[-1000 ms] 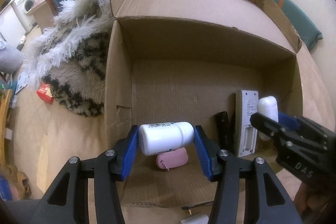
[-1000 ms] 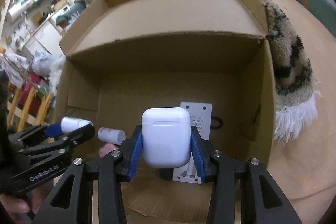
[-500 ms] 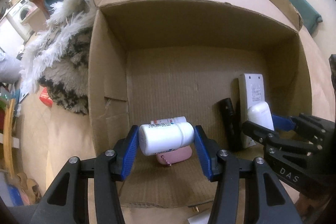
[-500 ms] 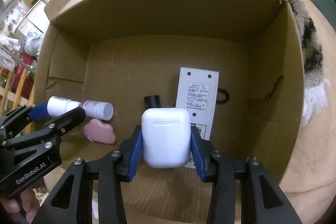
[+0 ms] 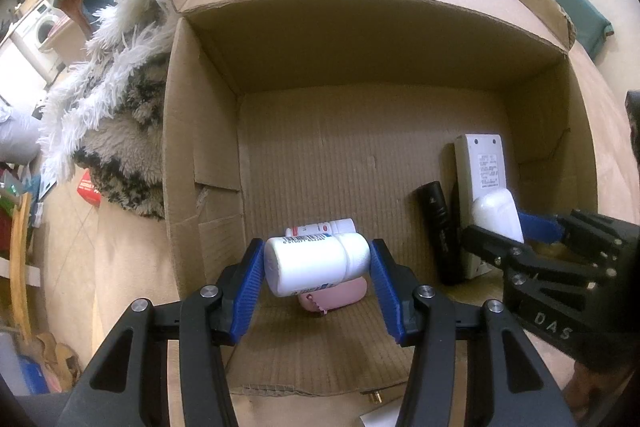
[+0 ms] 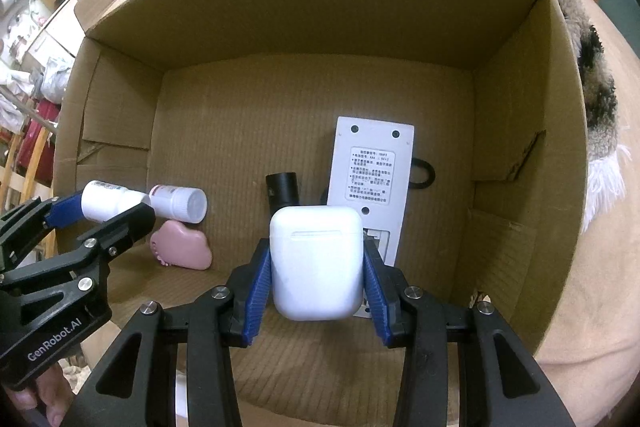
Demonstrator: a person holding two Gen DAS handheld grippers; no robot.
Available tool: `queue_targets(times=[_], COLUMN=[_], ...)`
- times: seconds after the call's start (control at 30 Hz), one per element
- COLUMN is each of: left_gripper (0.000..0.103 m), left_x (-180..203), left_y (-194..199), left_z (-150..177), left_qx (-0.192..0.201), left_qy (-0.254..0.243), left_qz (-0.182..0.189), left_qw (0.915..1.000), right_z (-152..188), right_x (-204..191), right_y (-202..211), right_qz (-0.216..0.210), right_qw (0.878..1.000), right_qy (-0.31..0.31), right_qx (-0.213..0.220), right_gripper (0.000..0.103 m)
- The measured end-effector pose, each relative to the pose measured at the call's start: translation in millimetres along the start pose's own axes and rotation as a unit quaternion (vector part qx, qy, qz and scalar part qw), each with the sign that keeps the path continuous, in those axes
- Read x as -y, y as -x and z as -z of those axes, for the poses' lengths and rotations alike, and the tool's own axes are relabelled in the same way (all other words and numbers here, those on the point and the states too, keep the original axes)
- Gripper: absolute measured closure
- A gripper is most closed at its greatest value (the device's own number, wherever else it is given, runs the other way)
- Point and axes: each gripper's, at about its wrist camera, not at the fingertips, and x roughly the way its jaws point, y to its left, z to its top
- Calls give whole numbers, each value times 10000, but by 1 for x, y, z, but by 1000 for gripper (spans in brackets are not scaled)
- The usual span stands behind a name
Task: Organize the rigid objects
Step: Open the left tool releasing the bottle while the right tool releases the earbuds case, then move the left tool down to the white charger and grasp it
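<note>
Two grippers hang inside the brown cardboard box [image 6: 516, 99]. The left gripper [image 5: 318, 277] clamps a white plastic pill bottle [image 5: 316, 263] sideways over a pink cloud-shaped case [image 5: 340, 297] and a second small white bottle [image 6: 178, 203]. The right gripper [image 6: 316, 277] clamps a white earbud case [image 6: 316, 263] over a white remote [image 6: 370, 179]. Released here, the round bottle could roll; the case could knock the black cylinder [image 6: 282, 189]. Gripper bodies read "GenRobot.AI" and "DAS"; bottle and remote print is illegible.
</note>
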Motion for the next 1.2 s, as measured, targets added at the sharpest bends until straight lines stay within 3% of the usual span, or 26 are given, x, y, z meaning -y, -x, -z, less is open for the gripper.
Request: queue_targets(times=[0.13, 0.2, 0.33, 0.8, 1.2], left_gripper=[53, 42, 37, 36, 36], left_x=[-3, -2, 0, -6, -18], left_y=[4, 8, 21, 27, 64], left_z=[-1, -2, -4, -7, -6], left_qx=[-58, -4, 271, 305, 595], left_qy=[-9, -39, -78, 40, 89], left_qz=[38, 39, 35, -30, 24], left_qw=[10000, 10000, 9996, 9995, 9982], right_z=[1, -1, -3, -10, 1], right_x=[7, 9, 13, 20, 21], right_y=[14, 22, 36, 45, 72], right_qz=[-146, -283, -436, -533, -548], right_qw=[9994, 9983, 9955, 9926, 9891], right_qy=[-118, -211, -319, -559, -664], right_qx=[276, 470, 782, 934, 1195], right_gripper=[55, 42, 27, 26, 26])
